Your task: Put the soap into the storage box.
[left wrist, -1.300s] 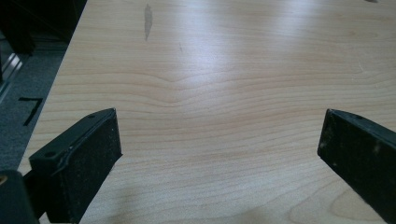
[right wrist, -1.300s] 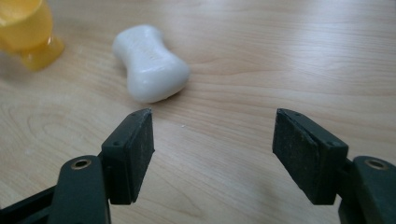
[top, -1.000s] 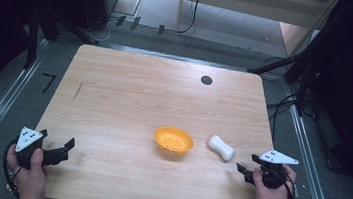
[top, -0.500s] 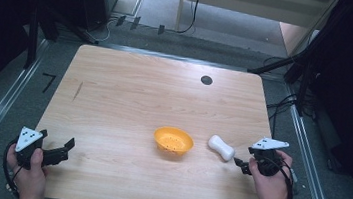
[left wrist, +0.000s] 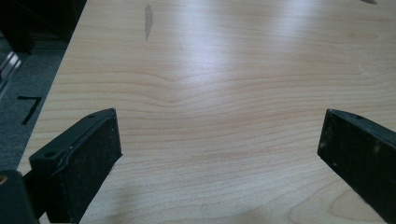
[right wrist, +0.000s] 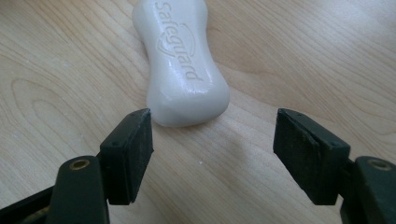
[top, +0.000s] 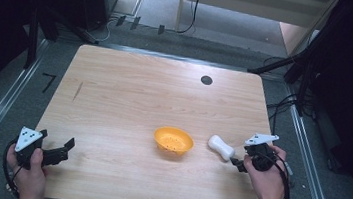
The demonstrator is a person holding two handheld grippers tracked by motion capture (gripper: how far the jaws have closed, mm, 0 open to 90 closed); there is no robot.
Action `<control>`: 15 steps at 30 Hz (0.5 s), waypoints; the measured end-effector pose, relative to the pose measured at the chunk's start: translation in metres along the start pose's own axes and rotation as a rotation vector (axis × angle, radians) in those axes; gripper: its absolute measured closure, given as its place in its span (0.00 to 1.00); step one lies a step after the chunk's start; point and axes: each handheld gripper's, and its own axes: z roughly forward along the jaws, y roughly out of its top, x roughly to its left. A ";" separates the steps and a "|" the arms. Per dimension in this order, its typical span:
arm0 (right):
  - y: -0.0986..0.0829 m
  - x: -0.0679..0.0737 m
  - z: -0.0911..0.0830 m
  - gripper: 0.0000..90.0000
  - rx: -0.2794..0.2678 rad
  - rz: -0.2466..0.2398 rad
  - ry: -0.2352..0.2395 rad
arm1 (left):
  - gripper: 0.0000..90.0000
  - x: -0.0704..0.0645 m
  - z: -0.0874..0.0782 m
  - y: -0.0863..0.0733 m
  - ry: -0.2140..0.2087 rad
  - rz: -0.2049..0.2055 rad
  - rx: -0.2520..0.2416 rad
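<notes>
Soap, a white waisted bar stamped "Safeguard", lies flat on the wooden table near its right edge, just right of an orange bowl. The right gripper sits low at the bar's near end, its jaws spread wide and holding nothing; the left pad is just beside the soap's rounded end. The left gripper rests at the front-left corner, jaws wide apart over bare wood.
</notes>
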 end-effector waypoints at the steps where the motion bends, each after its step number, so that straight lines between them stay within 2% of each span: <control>1: 0.001 0.000 0.001 0.33 0.010 -0.003 0.006 | 0.00 0.000 0.000 0.000 0.000 0.000 0.000; 15: 0.015 0.003 0.007 0.29 0.094 -0.037 0.009 | 0.00 0.000 0.000 0.000 0.000 -0.003 0.000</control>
